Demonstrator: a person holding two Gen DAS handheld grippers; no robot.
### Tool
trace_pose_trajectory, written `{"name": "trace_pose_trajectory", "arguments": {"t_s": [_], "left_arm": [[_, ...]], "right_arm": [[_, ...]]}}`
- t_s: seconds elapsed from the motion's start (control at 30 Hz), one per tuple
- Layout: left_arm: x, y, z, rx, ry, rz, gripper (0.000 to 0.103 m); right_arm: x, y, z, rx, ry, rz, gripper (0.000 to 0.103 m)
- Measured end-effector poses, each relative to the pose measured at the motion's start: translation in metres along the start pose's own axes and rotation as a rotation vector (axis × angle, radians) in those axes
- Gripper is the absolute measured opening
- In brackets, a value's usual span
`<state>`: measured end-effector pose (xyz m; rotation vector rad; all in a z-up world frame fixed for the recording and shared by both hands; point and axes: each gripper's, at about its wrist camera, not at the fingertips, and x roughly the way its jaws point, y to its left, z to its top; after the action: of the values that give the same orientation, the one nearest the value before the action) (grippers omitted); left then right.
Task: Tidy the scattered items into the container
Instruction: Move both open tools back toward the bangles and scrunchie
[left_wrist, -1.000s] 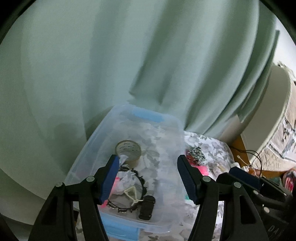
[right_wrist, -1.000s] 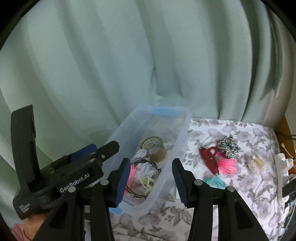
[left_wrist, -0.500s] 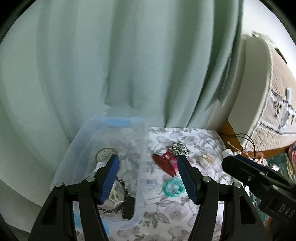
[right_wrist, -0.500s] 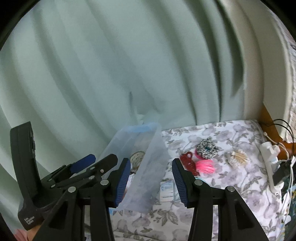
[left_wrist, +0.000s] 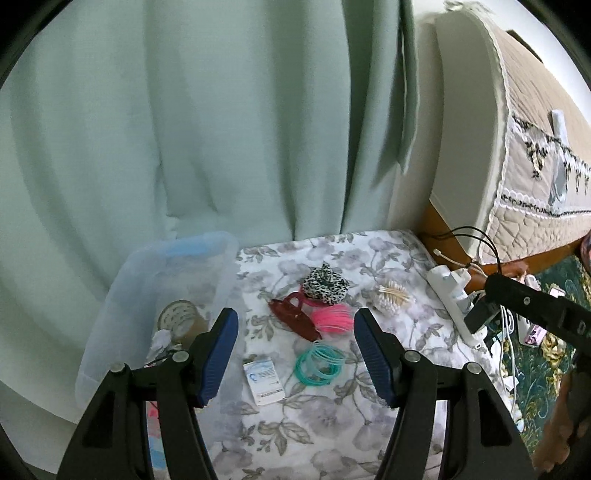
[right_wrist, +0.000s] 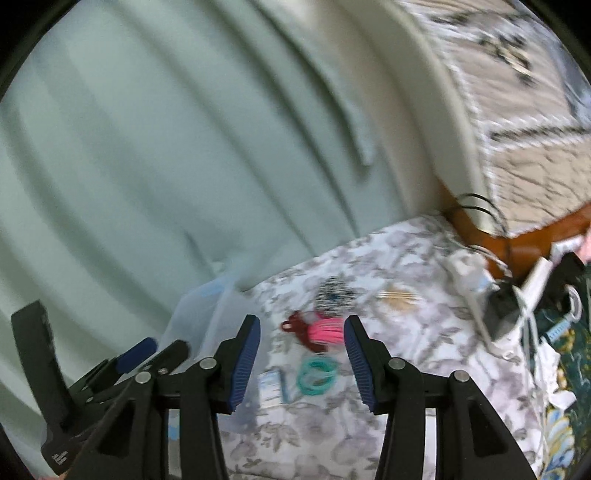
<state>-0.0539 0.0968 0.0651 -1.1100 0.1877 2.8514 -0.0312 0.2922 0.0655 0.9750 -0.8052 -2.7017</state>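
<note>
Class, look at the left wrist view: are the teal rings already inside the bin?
No, the teal rings lie on the floral cloth, outside the bin.

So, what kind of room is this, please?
Most likely a bedroom at home. A bed with a quilted cover stands on the right, a pale green curtain hangs behind, and hair things such as a leopard scrunchie lie on a flowered cloth.

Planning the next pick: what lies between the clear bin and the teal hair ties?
Only a small white packet on the floral cloth between the bin and the teal hair ties, clearest in the left wrist view.
</note>
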Motion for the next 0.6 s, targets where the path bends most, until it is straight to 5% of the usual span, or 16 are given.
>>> {"name": "trace_pose_trajectory", "arguments": {"t_s": [0.27,0.6], "left_arm": [[0.037,-0.024,-0.016,0.011,0.08,-0.038,0.066],[0.093,-0.034,-0.046,-0.003,0.228,-0.062,0.066]], "right_arm": [[0.01,-0.062,-0.004,0.128,0.033,-0.061,0.054],[0.055,-0.085,-0.02,0.145,0.155,-0.084,0.054]]}}
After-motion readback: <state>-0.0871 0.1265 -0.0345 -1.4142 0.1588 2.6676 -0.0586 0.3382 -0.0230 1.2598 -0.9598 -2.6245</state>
